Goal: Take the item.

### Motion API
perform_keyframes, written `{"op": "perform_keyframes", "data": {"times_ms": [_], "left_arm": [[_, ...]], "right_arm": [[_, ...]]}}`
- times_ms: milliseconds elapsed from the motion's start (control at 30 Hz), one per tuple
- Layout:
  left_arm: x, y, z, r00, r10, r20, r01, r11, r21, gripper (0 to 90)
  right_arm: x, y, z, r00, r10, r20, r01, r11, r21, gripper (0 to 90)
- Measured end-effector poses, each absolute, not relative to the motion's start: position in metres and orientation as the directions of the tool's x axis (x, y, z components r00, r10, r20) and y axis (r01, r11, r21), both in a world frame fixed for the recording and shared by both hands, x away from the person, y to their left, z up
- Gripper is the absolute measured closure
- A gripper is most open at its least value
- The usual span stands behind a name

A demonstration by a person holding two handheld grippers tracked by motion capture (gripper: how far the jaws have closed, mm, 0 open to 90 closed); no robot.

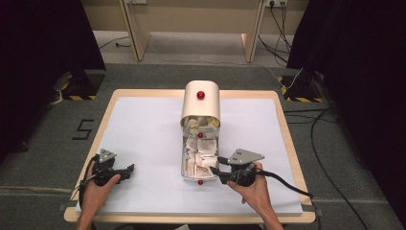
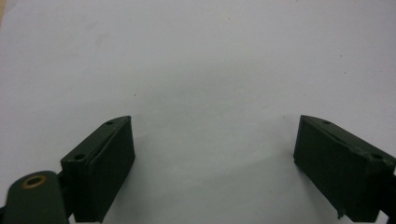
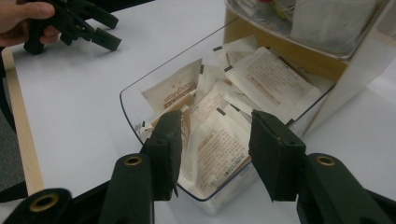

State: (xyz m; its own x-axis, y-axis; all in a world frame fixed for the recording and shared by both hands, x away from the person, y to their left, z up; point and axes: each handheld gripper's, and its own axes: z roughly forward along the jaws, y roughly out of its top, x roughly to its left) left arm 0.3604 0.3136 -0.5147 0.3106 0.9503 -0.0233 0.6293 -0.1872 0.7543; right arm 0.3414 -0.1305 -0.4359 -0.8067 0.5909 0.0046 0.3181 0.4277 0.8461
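A beige box with a red knob stands at the table's middle. Its clear drawer is pulled out toward me and holds several white paper packets. My right gripper is open at the drawer's near right corner; in the right gripper view its jaws straddle the clear drawer's near end above the packets, holding nothing. My left gripper rests at the near left, open, over bare white table cover. That left gripper also appears far off in the right gripper view.
The white cover lies on a wooden table with a raised edge. A second red knob marks the drawer's front. Cables run over the grey floor at the right. Dark curtains hang on both sides.
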Motion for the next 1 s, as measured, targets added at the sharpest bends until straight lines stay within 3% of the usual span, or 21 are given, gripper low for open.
{"op": "perform_keyframes", "data": {"times_ms": [1000], "left_arm": [[0.360, 0.314, -0.515, 0.310, 0.950, -0.021, 0.629, -0.188, 0.755, 11.7]], "right_arm": [[0.351, -0.099, -0.455, -0.838, 0.546, 0.003, 0.318, 0.485, 0.815, 71.3]]}}
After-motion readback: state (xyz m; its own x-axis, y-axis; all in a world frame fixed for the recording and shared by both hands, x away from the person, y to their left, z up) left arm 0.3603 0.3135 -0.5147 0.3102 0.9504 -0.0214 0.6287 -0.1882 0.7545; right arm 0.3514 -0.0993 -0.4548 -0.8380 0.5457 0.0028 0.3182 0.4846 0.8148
